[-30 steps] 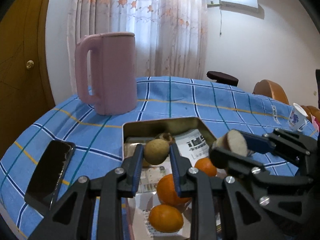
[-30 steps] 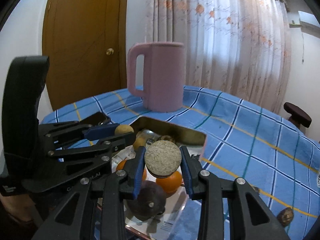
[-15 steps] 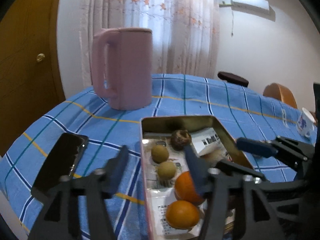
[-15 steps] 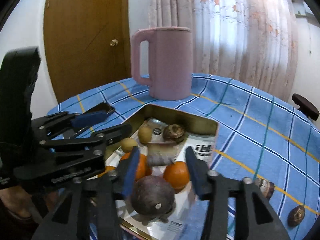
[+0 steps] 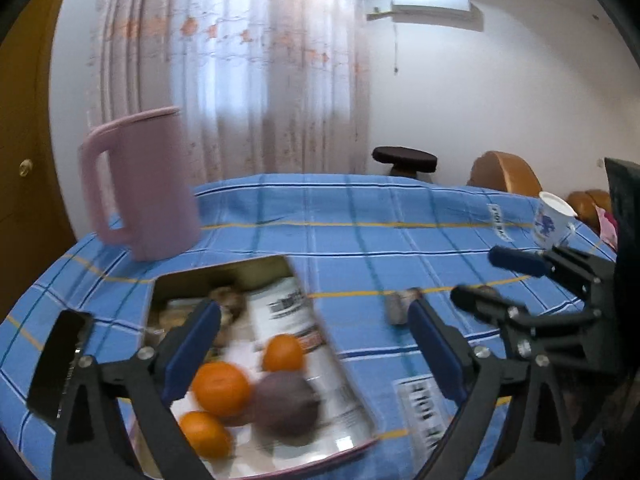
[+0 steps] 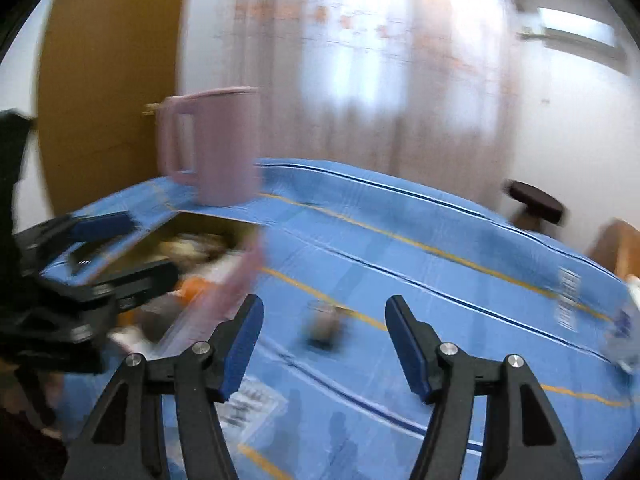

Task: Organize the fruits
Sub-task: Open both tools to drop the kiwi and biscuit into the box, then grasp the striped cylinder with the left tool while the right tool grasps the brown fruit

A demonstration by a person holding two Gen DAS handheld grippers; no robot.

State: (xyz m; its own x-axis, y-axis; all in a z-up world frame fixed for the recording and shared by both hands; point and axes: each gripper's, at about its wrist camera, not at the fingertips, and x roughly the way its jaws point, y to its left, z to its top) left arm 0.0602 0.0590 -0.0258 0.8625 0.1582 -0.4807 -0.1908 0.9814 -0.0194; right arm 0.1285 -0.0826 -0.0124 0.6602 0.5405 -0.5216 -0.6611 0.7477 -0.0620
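Observation:
A metal tin tray (image 5: 224, 272) on the blue checked cloth holds three oranges (image 5: 220, 388), a dark purple fruit (image 5: 286, 402) and small brown fruits (image 5: 228, 300) at its back. My left gripper (image 5: 312, 310) hovers over the tray's right side, its jaws opening wide with nothing gripped. A small brown fruit (image 5: 396, 308) lies on the cloth right of the tray. My right gripper (image 6: 324, 344) points at that blurred fruit (image 6: 324, 326) from short of it, jaws opening and empty. Each gripper shows in the other's view, the right one (image 5: 478, 276) and the left one (image 6: 146, 244).
A tall pink jug (image 5: 144, 188) stands behind the tray. A black phone (image 5: 56, 364) lies at the left table edge. A paper cup (image 5: 552, 220) sits far right. A printed label (image 5: 424, 404) lies on the cloth. A stool (image 5: 404, 158) and chair stand beyond.
Both grippers let go of the fruits they held over the tray, and their jaws spread. Both swung right, the right one off the tray toward the loose brown fruit.

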